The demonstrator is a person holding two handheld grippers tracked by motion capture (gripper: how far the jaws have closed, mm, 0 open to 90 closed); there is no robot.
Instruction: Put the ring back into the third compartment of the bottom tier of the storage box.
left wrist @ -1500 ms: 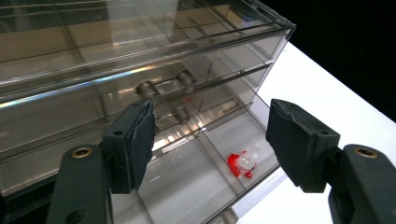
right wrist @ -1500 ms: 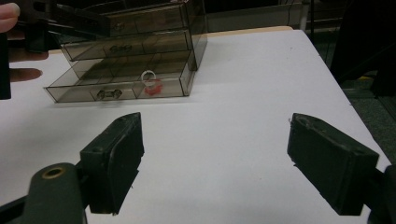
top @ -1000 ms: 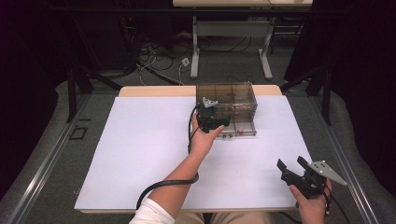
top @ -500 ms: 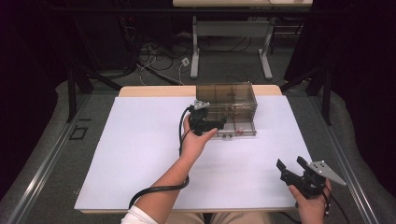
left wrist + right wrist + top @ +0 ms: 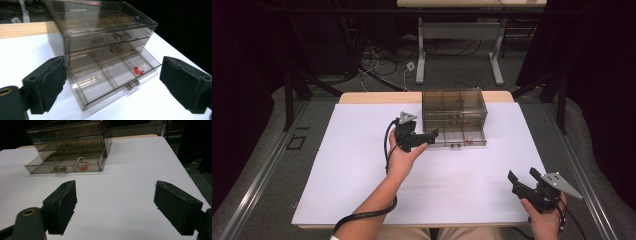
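The left gripper (image 5: 424,139), jaws just opening and empty, points at the open drawer (image 5: 459,140); the right gripper (image 5: 523,181) rests wide.

A smoky grey-brown see-through drawer box (image 5: 454,107) stands on a white table (image 5: 362,170). In its bottom drawer (image 5: 110,80) lies a small red piece (image 5: 138,70), perhaps partly clear. Both tools are black.

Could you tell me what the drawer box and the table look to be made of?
Drawer box: smoky, see-through hard plastic by the look, glossy; its dividers and a small red item in the open bottom drawer show through the walls. Table: matte white top, possibly laminate or a sheet; a bare light wood-look strip shows along the far edge.
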